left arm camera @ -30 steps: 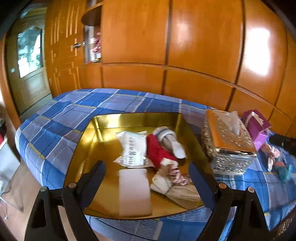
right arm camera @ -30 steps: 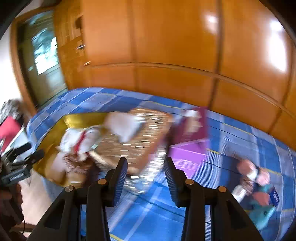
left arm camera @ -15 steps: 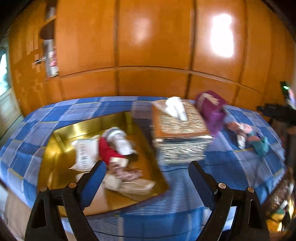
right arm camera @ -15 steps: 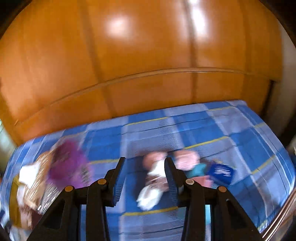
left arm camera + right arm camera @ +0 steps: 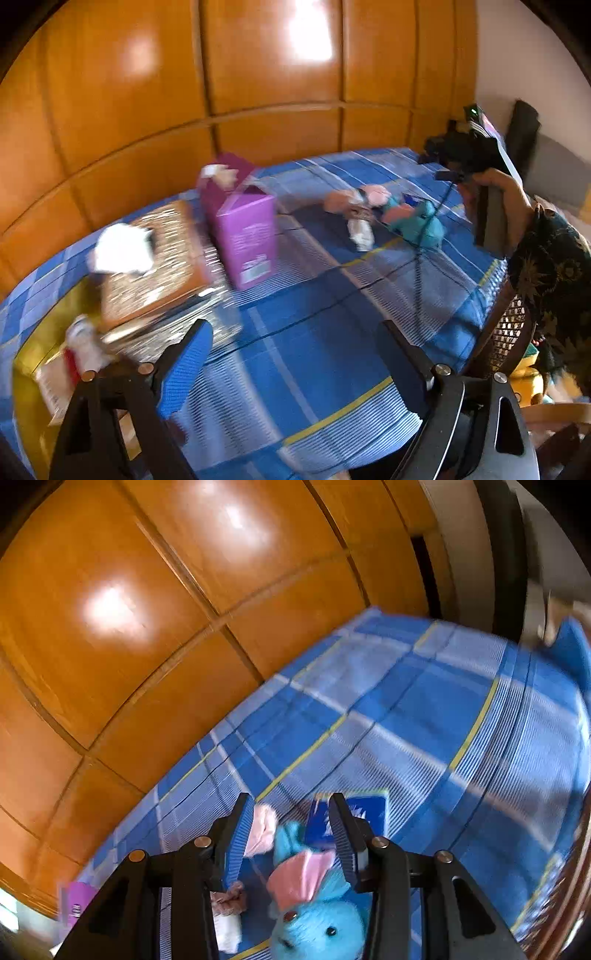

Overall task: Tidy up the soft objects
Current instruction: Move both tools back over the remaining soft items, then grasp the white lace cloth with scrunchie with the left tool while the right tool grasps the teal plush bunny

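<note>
A heap of soft toys (image 5: 364,206) lies on the blue checked cloth (image 5: 314,354) at the far right. A teal plush with a pink cap (image 5: 310,908) is the nearest of them. My right gripper (image 5: 291,805) hovers just over this heap, partly open. The plush's head, a pink soft piece (image 5: 263,829) and a blue packet (image 5: 364,814) show between and behind its fingers, and no pad presses on anything. My left gripper (image 5: 291,339) stands wide over bare cloth, its jaws closing a little with nothing between them. The gold tray (image 5: 26,373) with soft items sits at the left edge.
An ornate tissue box (image 5: 159,258) and a purple carton (image 5: 247,236) stand between the tray and the toys. Orange wooden panels (image 5: 258,74) back the bed. A person's hand (image 5: 495,206) and patterned sleeve (image 5: 554,288) are at the right, by a cane chair.
The left view has swung right, away from the tray toward the middle of the cloth. The right gripper has travelled right past the boxes and dropped over the toy heap, rolling as it went.
</note>
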### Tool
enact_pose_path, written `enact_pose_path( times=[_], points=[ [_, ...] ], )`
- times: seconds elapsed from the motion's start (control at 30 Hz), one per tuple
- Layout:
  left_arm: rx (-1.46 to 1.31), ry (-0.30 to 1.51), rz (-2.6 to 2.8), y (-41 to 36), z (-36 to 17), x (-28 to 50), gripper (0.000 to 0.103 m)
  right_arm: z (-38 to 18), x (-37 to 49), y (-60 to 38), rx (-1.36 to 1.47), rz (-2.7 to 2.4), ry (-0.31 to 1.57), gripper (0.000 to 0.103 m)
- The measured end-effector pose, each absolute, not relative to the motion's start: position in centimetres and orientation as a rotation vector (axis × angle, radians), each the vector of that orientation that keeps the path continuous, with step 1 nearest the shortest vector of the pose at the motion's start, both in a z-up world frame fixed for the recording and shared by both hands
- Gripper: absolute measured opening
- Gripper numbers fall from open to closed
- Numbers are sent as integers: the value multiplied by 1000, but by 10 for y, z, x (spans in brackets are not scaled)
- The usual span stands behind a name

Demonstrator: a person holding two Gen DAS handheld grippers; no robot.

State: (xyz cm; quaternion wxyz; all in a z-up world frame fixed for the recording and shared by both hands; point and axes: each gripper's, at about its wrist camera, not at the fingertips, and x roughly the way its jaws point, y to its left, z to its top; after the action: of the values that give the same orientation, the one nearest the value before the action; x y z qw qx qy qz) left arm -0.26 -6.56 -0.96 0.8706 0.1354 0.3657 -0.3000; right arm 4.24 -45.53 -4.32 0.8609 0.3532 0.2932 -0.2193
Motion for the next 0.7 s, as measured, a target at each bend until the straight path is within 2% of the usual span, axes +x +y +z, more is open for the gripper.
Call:
enact_pose_path(
  times=[0.13, 0.33, 0.7],
  points=[
    [315, 791, -683, -107, -17, 14, 84, -47, 39, -459, 799, -439, 611, 42],
    [328, 856, -731, -168, -37, 59, 68, -56, 34, -466, 893, -402, 611, 43],
    [323, 926, -704, -258, -69, 133, 68, -62, 38, -469, 956, -338, 612, 47]
  ],
)
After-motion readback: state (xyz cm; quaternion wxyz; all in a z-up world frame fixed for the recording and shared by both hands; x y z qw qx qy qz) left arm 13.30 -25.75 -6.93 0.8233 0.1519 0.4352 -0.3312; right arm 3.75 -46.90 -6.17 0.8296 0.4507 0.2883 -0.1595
